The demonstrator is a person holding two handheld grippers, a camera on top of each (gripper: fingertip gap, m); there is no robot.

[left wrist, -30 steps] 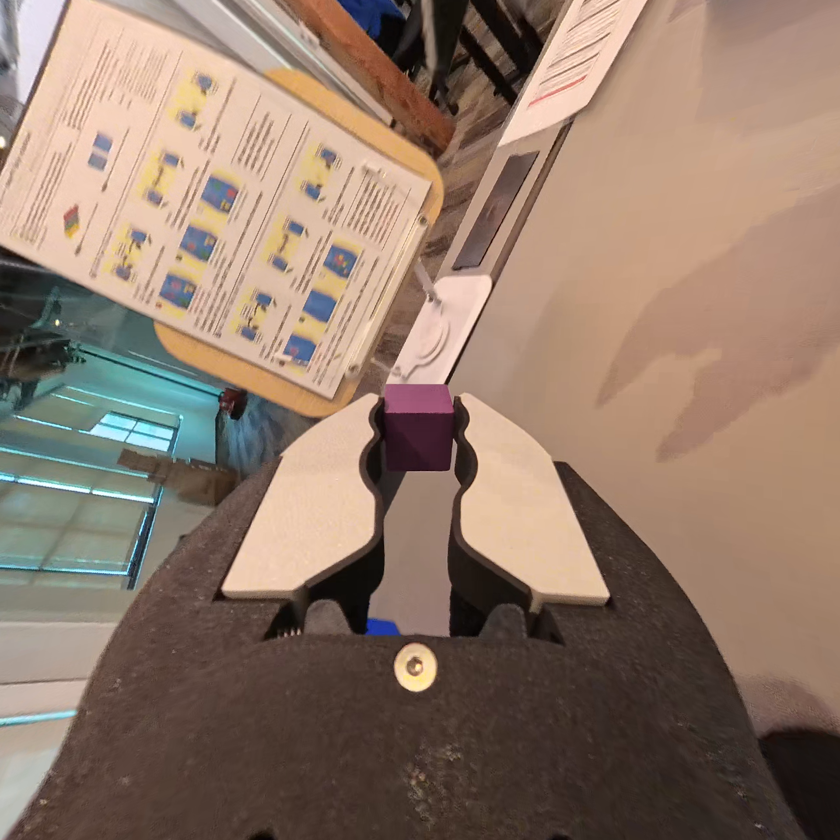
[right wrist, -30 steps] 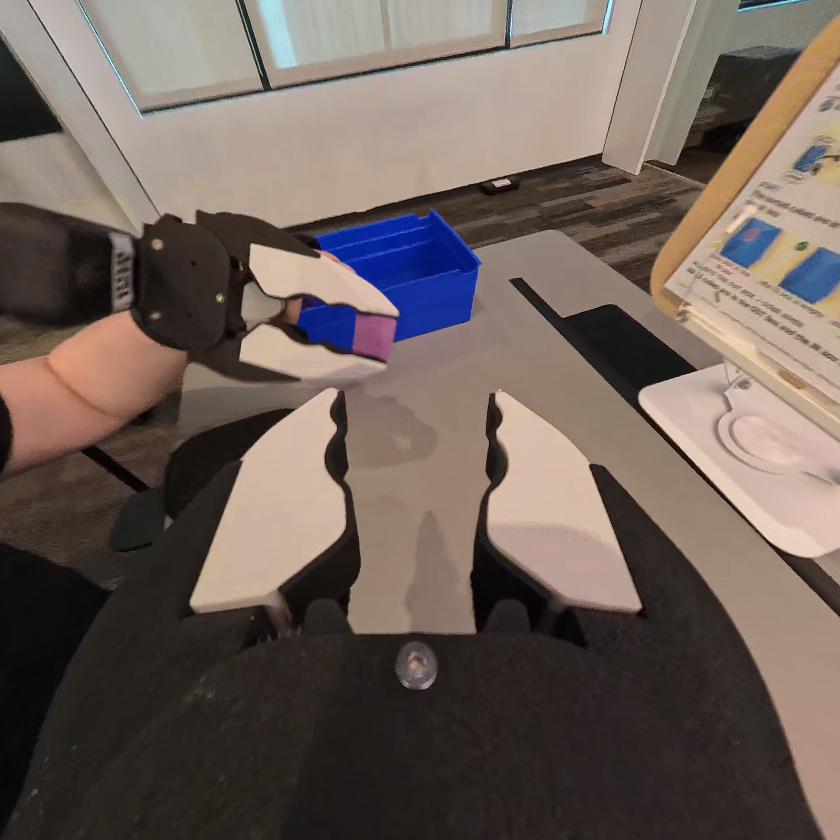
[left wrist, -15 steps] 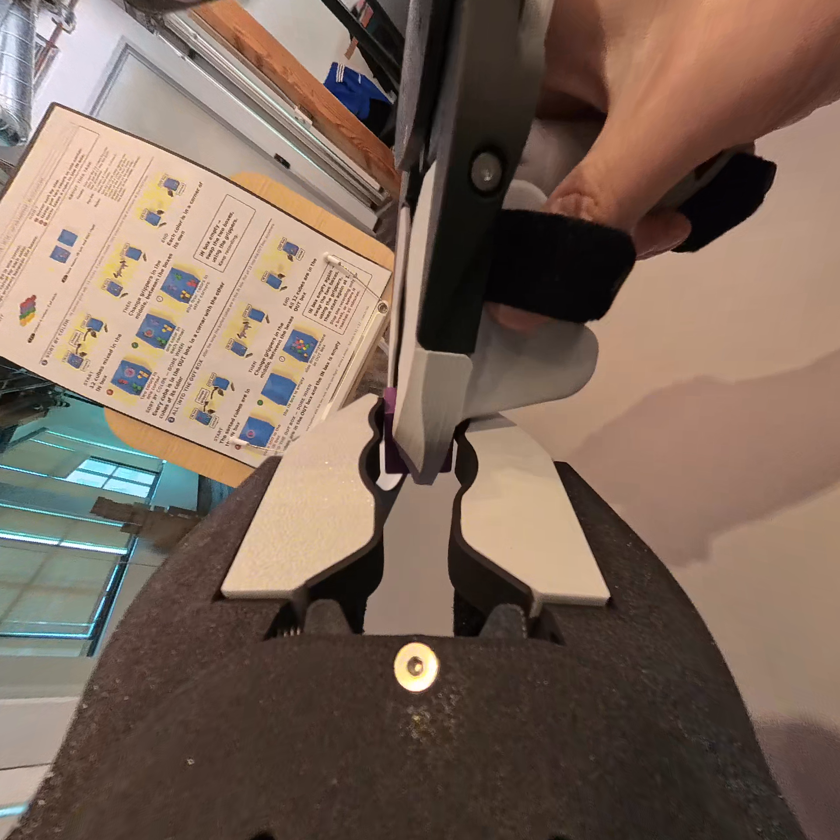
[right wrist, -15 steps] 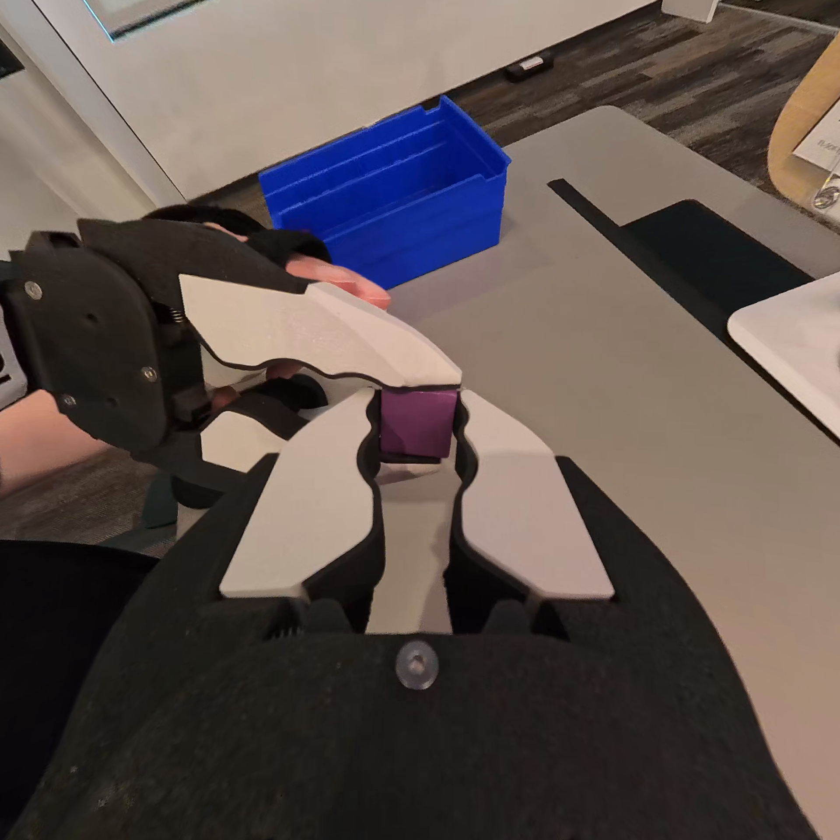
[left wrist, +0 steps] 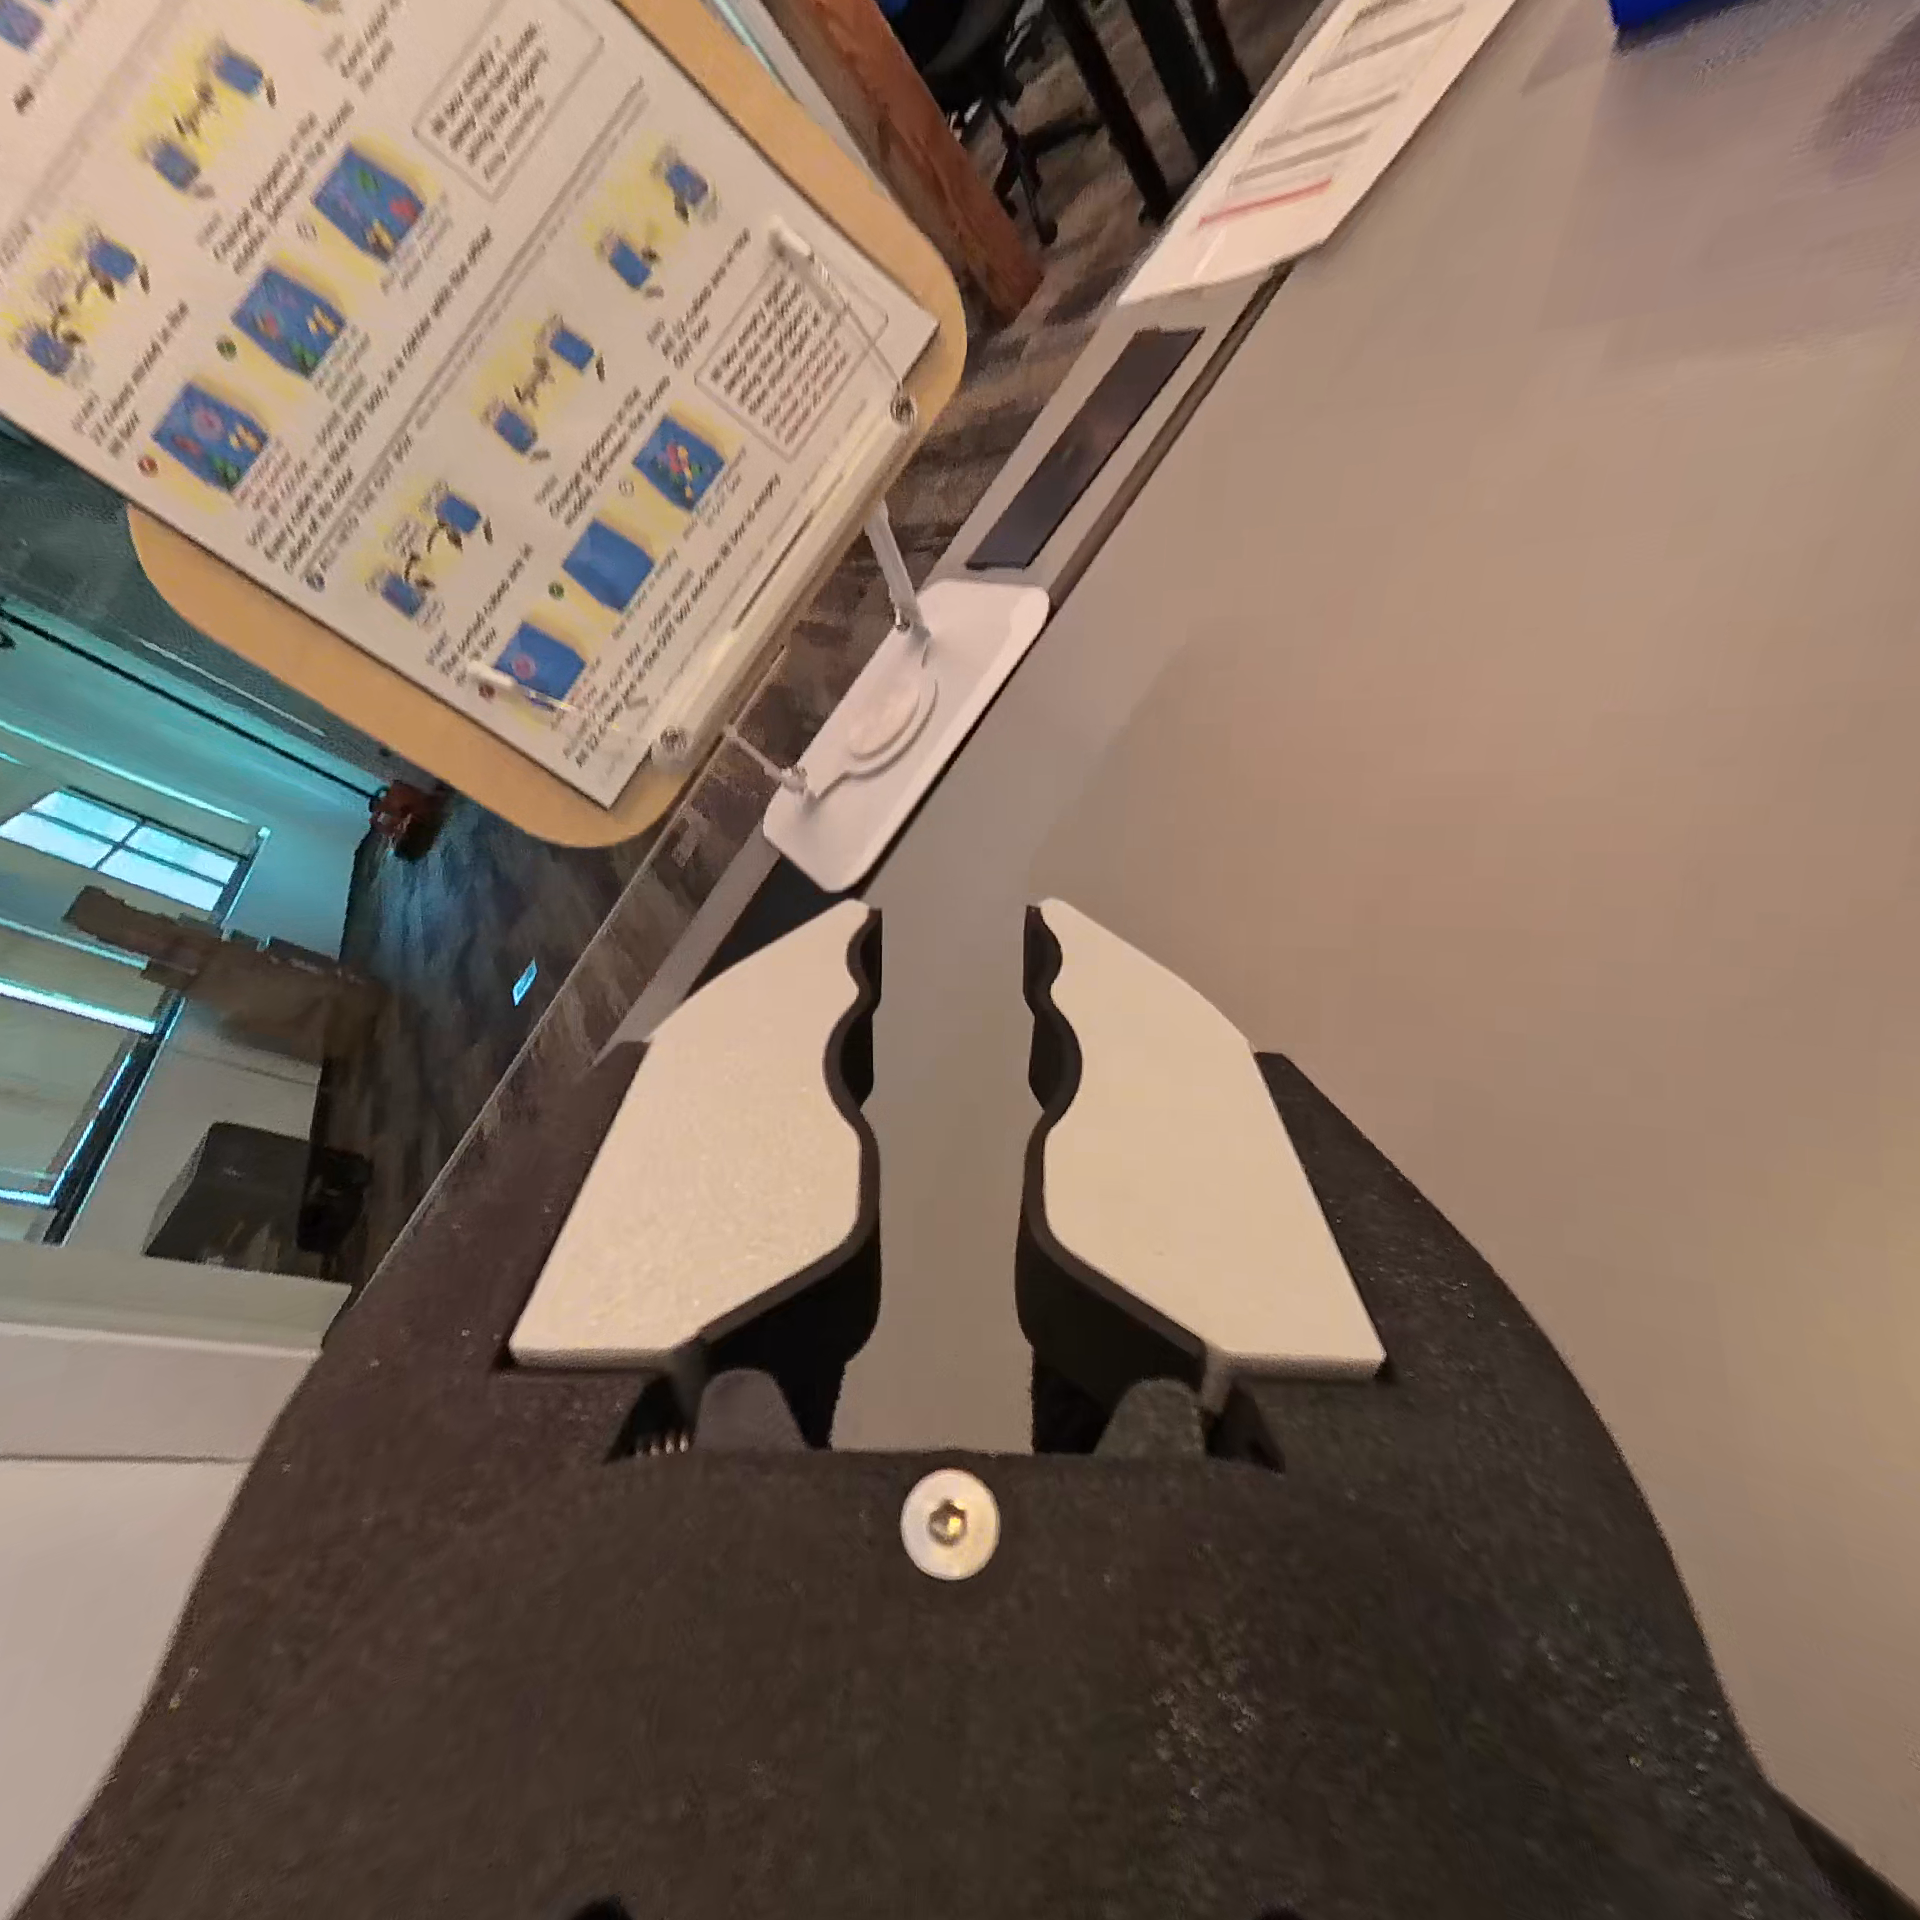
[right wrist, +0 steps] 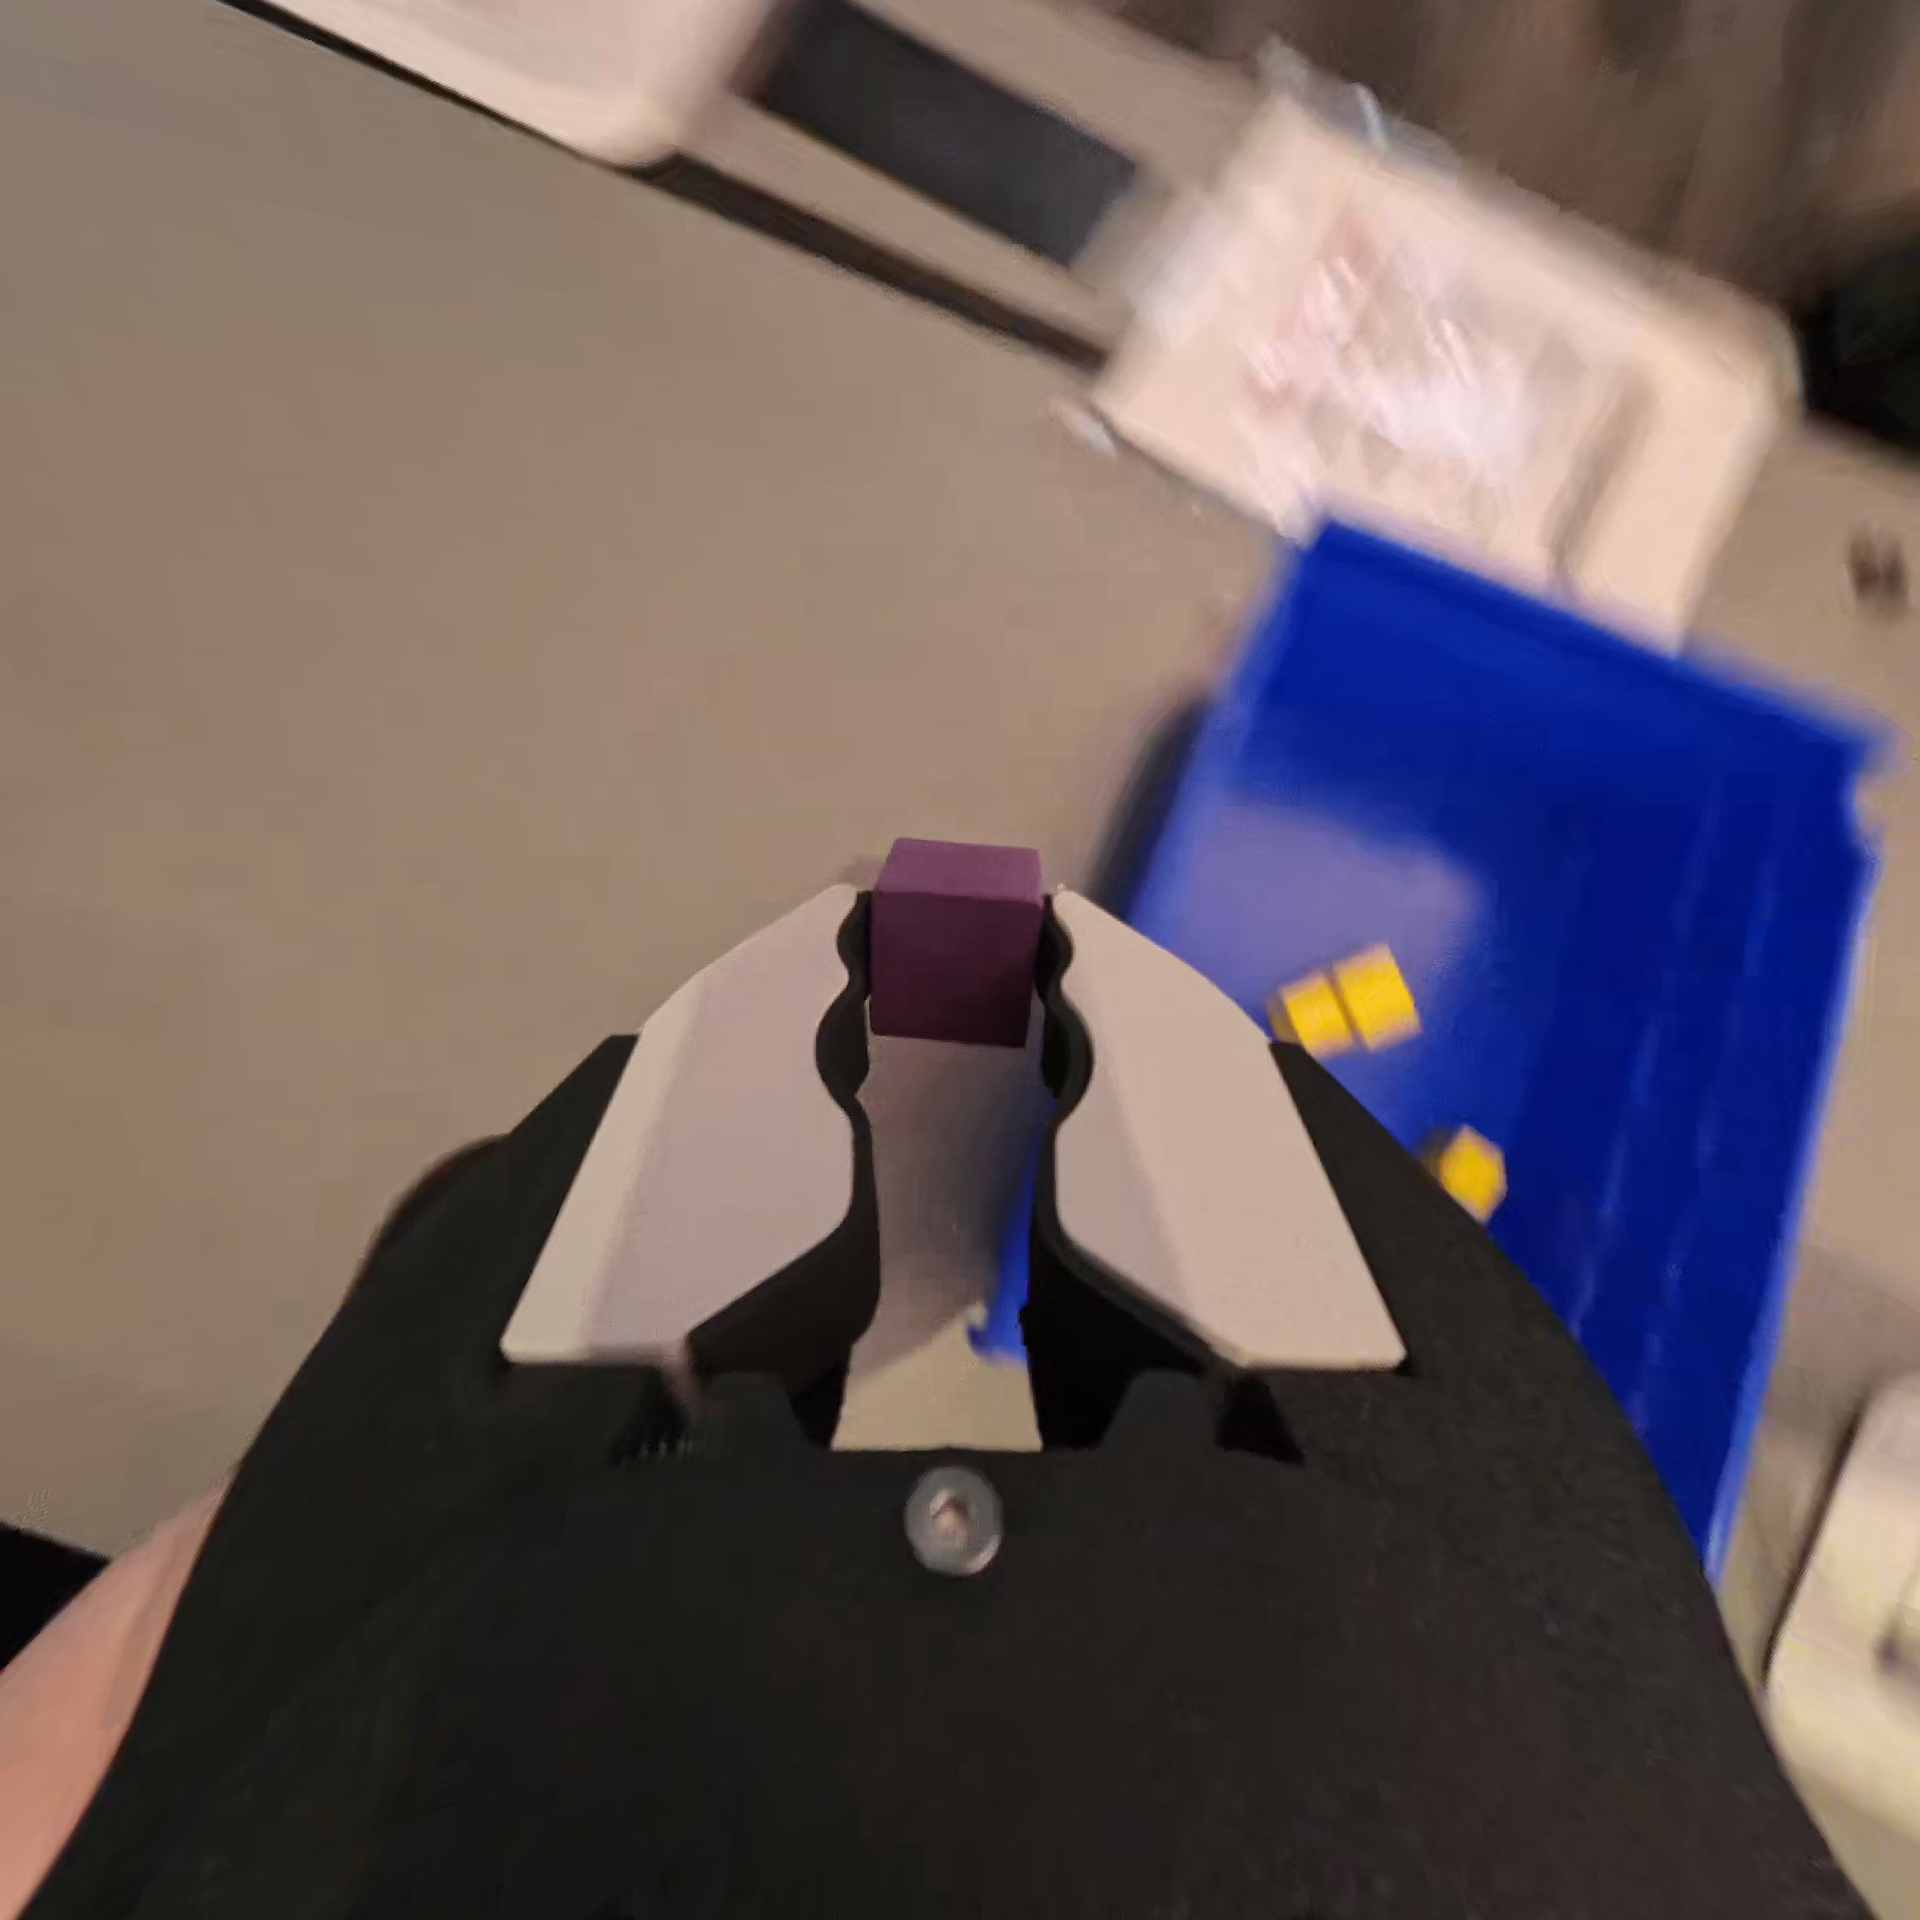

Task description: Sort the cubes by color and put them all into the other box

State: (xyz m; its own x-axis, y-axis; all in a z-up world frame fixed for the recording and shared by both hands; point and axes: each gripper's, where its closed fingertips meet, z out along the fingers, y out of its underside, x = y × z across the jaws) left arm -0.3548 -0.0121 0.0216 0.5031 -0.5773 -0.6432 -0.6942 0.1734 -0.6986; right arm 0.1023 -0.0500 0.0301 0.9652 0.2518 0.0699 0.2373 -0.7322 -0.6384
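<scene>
My right gripper [right wrist: 954,902] is shut on a purple cube [right wrist: 954,940], held at the fingertips above the grey table [right wrist: 468,623]. A blue box [right wrist: 1621,883] lies just to the right of it, blurred, with three yellow cubes [right wrist: 1345,1006] on its floor. My left gripper [left wrist: 951,920] is empty, its jaws a cube's width apart, tilted over the grey table [left wrist: 1507,727]. The other blue box does not show in either view.
A wooden board with an instruction sheet [left wrist: 436,343] stands on a white base [left wrist: 904,727] at the table edge in the left wrist view. A paper sheet [left wrist: 1299,156] lies farther back. A blurred white object [right wrist: 1423,332] lies beyond the blue box.
The purple cube passed from my left gripper to my right gripper. The left let go and swung away. The right closed on the cube and moved toward the blue box with the yellow cubes.
</scene>
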